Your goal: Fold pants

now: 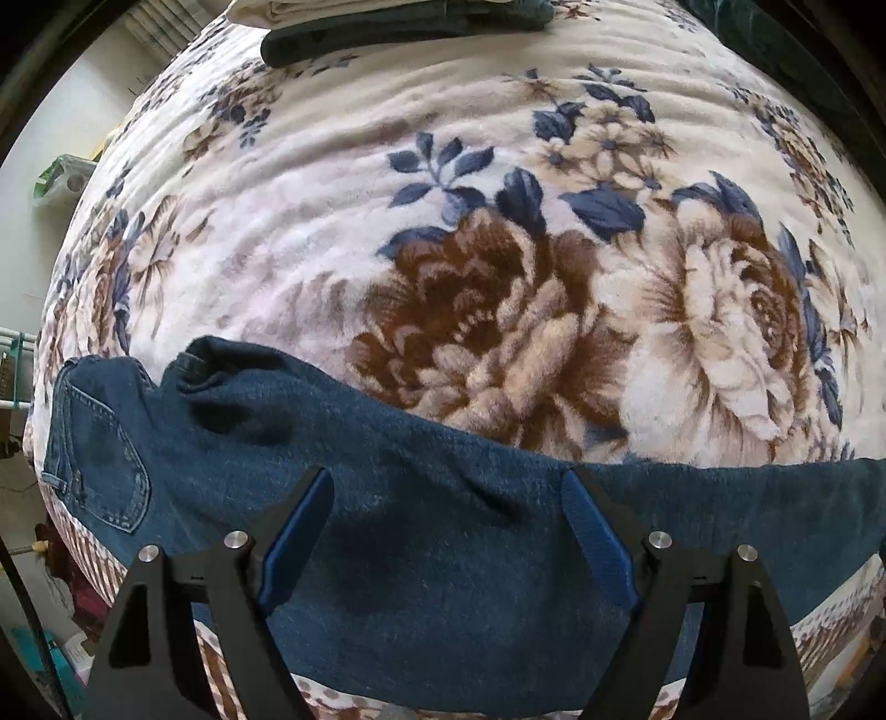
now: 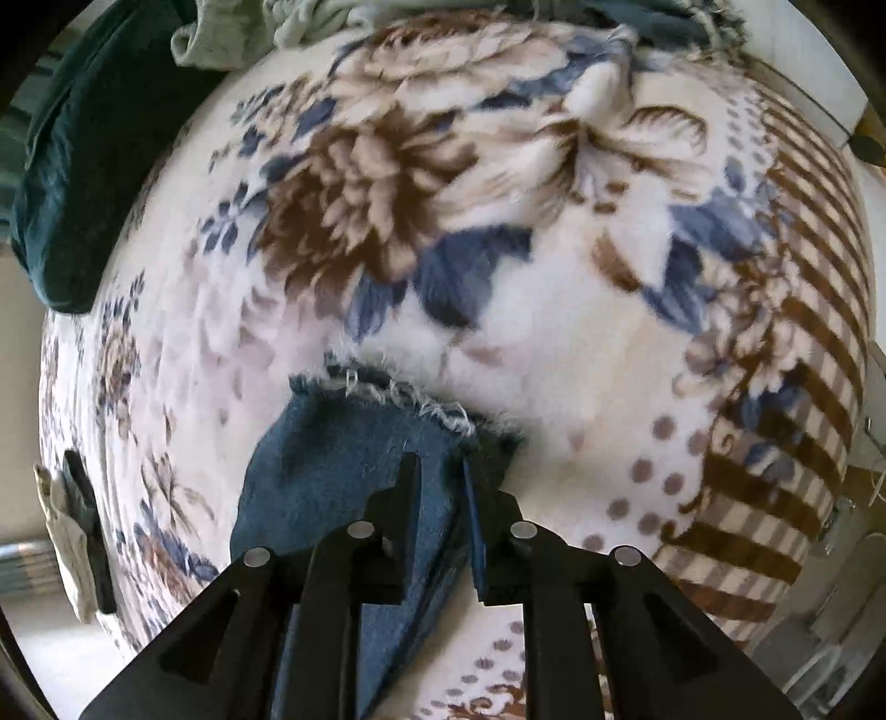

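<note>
Jeans (image 1: 421, 531) are laid flat across a floral blanket (image 1: 310, 232), back pocket (image 1: 105, 454) at the left end. The left gripper (image 1: 446, 487) is held over the denim, jaws spread wide, nothing pinched. In the right wrist view, the frayed hem (image 2: 387, 393) of a leg is seen lifted, denim pinched between the nearly closed jaws of the right gripper (image 2: 440, 471). Folded clothes (image 1: 398, 22) are stacked at the far edge.

Home bedroom: floral fleece blanket (image 1: 310, 221) on bed, folded clothes (image 1: 387, 27).
</note>
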